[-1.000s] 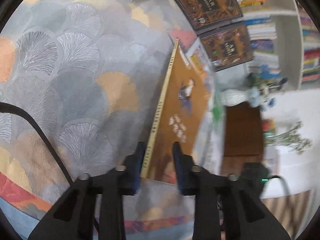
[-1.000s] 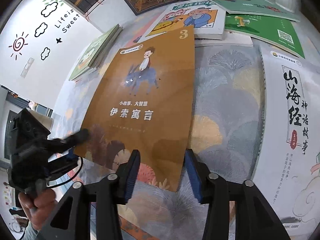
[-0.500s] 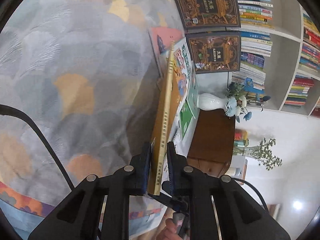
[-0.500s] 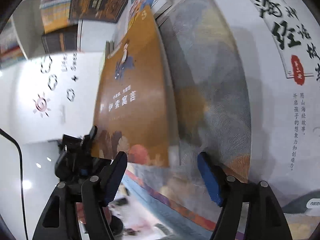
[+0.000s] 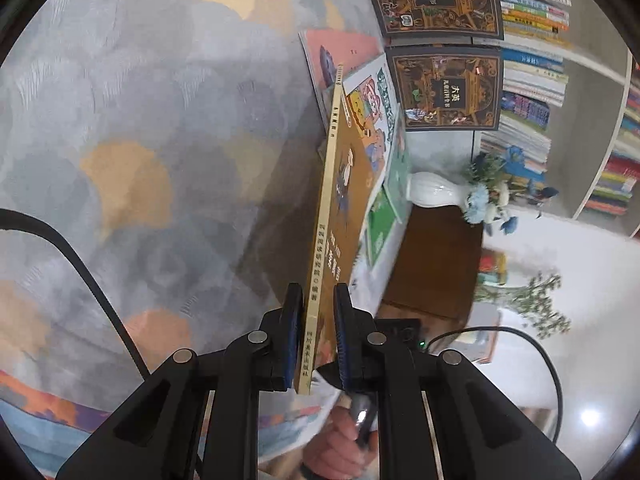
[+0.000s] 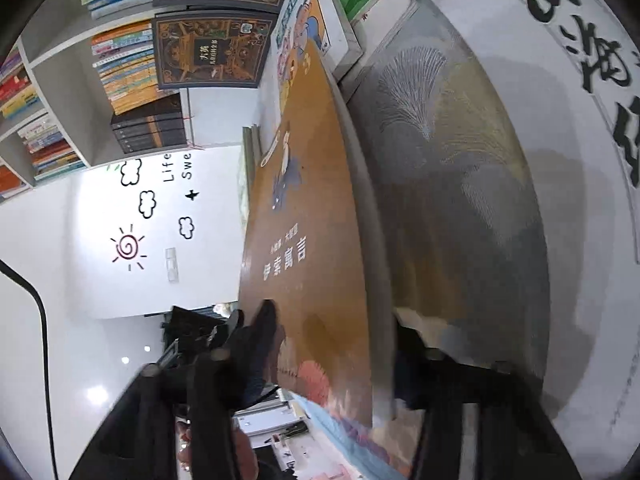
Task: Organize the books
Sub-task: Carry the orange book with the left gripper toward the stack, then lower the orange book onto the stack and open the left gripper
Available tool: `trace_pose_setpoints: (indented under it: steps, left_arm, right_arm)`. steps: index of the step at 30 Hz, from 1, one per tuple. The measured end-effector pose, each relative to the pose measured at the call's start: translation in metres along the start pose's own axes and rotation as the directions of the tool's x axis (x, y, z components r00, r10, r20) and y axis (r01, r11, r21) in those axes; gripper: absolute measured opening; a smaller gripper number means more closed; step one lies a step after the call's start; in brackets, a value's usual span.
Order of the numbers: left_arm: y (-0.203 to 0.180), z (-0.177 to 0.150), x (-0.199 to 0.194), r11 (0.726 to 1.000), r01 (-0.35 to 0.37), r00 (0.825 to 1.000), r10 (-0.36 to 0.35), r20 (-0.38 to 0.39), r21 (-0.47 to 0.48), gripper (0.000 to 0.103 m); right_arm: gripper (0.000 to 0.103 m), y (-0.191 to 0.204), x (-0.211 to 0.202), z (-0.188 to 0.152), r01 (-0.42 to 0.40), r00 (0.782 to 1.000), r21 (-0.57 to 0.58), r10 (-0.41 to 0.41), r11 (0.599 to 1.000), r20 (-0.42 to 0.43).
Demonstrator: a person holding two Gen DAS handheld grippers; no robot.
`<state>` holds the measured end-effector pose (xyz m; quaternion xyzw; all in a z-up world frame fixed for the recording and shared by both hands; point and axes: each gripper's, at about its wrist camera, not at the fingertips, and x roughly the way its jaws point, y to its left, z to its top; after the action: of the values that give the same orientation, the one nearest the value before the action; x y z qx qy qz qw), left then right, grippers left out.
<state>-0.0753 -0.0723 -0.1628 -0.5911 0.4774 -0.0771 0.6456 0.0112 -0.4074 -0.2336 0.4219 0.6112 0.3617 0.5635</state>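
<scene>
The left gripper has its jaws clamped on the spine end of the brown book, which stands on edge and runs away from the pads. The right gripper has just been closing its jaws, and the same brown book sits between them, one finger on the cover and one behind the page edge; blur hides whether the pads press yet.

Only the left view shows the patterned cloth spreading to the left of the jaws, the dark wooden cabinet to their right and the white vase of blue flowers on it. Only the right view shows the large white book with black brush characters to the right of the jaws, and the white wall with cloud and sun drawings to their left.

The bookshelf beyond the jaws holds rows of books in its compartments; two dark ornate books stand before it.
</scene>
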Motion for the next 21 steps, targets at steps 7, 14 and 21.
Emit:
trace_pose_setpoints:
  steps: [7,14,21]
  left_arm:
    - [-0.021,-0.005,-0.002,0.949,-0.229,0.973,0.227,0.035,0.216,0.012]
    - [-0.041,-0.021,-0.007,0.805,-0.370,0.923,0.374,0.086,0.464,0.012]
    - [-0.043,-0.026,-0.034,0.748,-0.321,0.934,0.351,0.064,0.581,0.012]
  right_arm:
    - [0.030,0.038,-0.002,-0.022,0.240,0.971,-0.236,-0.232,0.942,0.064]
    - [0.030,0.078,0.001,-0.062,0.407,0.913,-0.420,-0.371,0.811,0.169]
    - [0.030,0.106,0.016,-0.096,0.469,0.882,-0.481,-0.417,0.741,0.218]
